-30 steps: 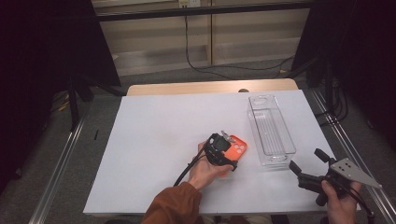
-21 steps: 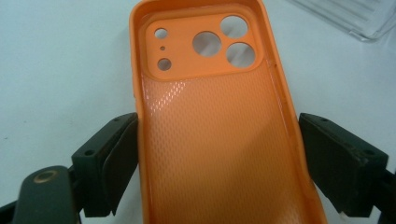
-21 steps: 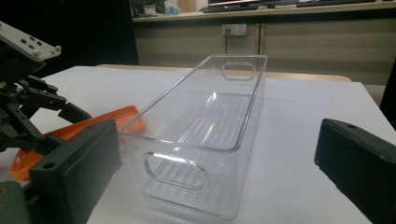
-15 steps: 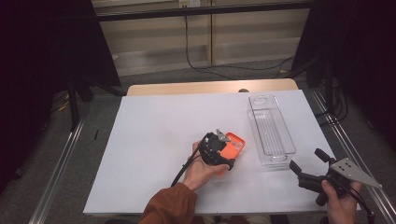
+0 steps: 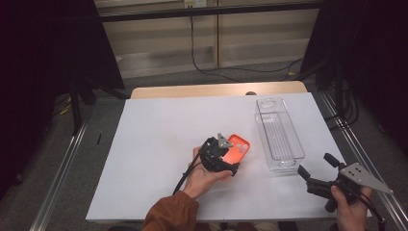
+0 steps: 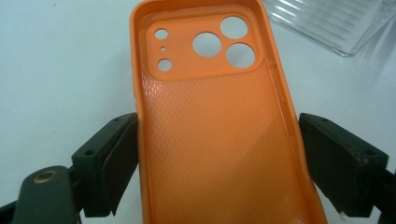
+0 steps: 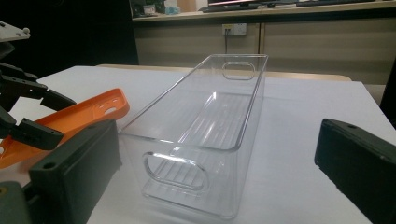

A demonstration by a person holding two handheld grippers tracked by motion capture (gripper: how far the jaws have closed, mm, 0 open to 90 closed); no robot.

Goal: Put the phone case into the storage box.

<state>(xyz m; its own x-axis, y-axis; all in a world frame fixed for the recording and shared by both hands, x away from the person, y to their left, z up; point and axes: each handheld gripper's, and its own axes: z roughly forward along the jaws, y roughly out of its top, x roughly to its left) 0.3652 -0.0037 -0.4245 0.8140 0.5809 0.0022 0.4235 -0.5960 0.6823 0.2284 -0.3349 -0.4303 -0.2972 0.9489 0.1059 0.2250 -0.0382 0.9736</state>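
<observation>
Worktop (image 5: 159, 144): white sheet over the table, mostly bare; the things stand at its right half.
Bin (image 5: 279, 134): clear plastic, long, with handle holes at both ends; it stands upright near the right edge, with nothing inside.
Case (image 5: 239, 149): orange phone case, just left of the bin and apart from it. In the right gripper view it is tilted, the far end higher than the near end, so it seems lifted from the worktop.
Left gripper (image 5: 230, 159): its jaws stand wide, one on each long edge of the case (image 6: 219, 140); the pads press on both edges, so it holds the case across its width.
Right gripper (image 5: 317, 171): at the near right corner, jaws wide open and holding nothing, pointing to the near end of the bin (image 7: 205, 135).
Risk 1: the case is soft and the grip is only on thin edges; I judge it can bend and slip out if the hand tilts more.
Risk 2: the far end of the case may strike the bin wall and push the light bin, if it goes in too low.
</observation>
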